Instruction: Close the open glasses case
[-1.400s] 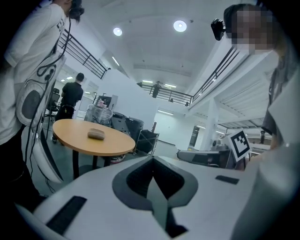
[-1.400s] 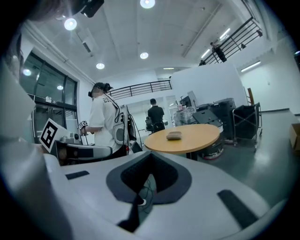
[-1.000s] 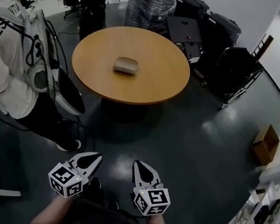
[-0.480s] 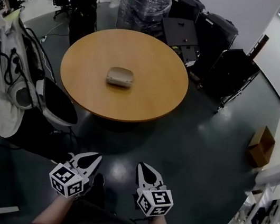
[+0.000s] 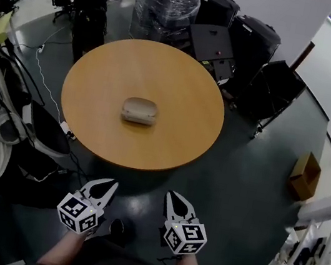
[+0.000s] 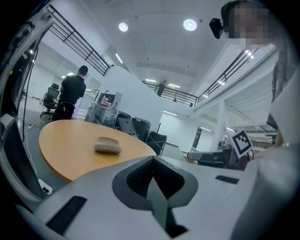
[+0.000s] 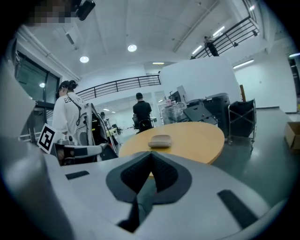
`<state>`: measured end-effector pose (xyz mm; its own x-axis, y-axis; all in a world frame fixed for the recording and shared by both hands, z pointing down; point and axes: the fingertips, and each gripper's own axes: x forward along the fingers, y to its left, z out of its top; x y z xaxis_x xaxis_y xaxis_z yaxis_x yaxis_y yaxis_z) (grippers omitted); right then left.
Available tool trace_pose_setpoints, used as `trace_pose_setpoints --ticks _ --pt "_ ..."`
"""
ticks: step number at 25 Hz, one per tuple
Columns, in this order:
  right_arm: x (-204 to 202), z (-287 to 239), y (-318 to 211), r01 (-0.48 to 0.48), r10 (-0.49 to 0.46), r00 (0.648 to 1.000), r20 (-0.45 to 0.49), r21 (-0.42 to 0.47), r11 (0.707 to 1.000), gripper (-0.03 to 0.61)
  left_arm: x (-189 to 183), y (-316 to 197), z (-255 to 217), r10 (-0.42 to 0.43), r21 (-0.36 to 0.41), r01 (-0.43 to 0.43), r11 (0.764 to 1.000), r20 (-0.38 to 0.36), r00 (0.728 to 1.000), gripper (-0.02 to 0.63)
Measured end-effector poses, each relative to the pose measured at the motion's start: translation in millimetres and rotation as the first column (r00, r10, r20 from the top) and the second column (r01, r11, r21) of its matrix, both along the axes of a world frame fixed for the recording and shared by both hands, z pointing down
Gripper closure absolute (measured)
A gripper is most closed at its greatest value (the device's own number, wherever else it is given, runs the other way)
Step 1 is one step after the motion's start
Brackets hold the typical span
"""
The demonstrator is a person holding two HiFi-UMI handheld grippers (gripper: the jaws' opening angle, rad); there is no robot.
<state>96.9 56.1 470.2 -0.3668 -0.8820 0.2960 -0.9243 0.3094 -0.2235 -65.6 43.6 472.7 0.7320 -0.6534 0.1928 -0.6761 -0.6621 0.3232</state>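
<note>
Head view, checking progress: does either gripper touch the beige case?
No, the beige oval glasses case lies alone on the round wooden table.

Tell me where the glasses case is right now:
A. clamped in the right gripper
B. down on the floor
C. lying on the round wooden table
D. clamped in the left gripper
C: the glasses case lies on the round table, well ahead of the left gripper and the right gripper. Both grippers have their jaws together on nothing, low over the floor.
</note>
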Motion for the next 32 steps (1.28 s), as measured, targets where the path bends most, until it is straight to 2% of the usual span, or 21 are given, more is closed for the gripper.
trace_pose_setpoints --ticks 6,14,26,32 --pt "-13 3 -59 -0.073 0.074 0.997 0.027 -0.018 0.997 0.589 -19 -54 6 0.03 -0.023 -0.03 0.999 -0.008 1.0 0.606" --pt "-19 17 -121 -0.083 0.086 0.994 0.062 -0.051 0.995 0.589 -25 -115 19 0.029 -0.042 -0.029 0.999 -0.009 1.0 0.606" --pt "-29 13 -262 0.052 -0.05 0.995 0.083 -0.022 0.998 0.589 -28 -213 18 -0.079 -0.051 0.081 0.995 0.034 0.996 0.606" --pt "-40 24 -303 0.178 -0.175 0.983 0.052 -0.06 0.982 0.589 -26 -262 34 -0.121 -0.088 0.126 0.988 0.057 0.991 0.606"
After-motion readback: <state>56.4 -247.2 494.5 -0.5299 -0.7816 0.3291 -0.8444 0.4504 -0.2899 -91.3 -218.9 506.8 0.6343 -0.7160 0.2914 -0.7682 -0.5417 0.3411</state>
